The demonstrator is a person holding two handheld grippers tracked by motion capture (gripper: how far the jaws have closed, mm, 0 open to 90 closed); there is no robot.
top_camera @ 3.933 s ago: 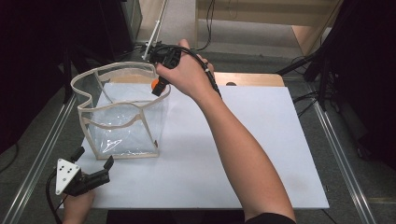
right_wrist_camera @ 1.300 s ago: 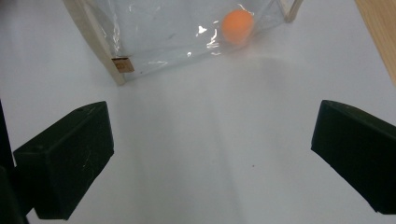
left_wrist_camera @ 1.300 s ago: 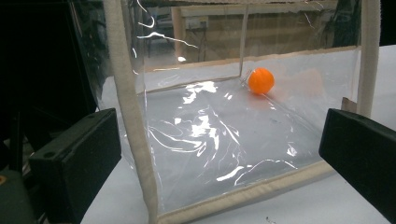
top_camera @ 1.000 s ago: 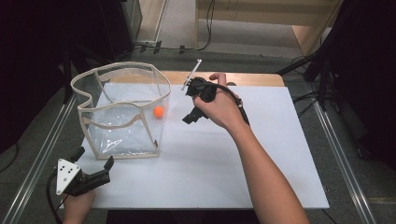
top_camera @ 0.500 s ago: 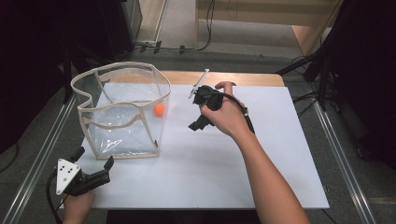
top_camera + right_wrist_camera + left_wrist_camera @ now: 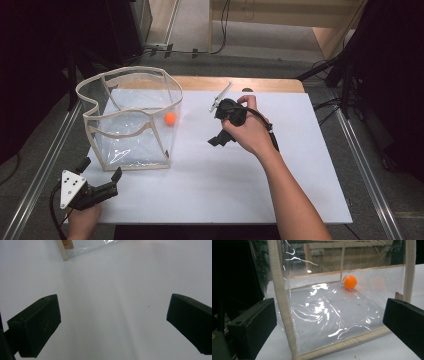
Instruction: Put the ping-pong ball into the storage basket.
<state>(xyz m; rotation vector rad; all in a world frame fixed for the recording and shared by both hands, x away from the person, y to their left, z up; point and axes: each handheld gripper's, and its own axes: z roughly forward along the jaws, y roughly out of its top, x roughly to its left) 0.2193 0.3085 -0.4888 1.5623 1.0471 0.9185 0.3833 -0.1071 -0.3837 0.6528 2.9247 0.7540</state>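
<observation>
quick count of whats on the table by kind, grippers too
orange ball: 1
clear bag with beige trim: 1
grippers: 2, the left gripper and the right gripper, both open
total: 4

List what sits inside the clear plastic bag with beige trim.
One orange ball rests on the floor of the clear plastic bag, near its far corner. The walls are see-through, hiding nothing.

Clear bag (image 6: 131, 120) on white table (image 6: 225, 185)
</observation>
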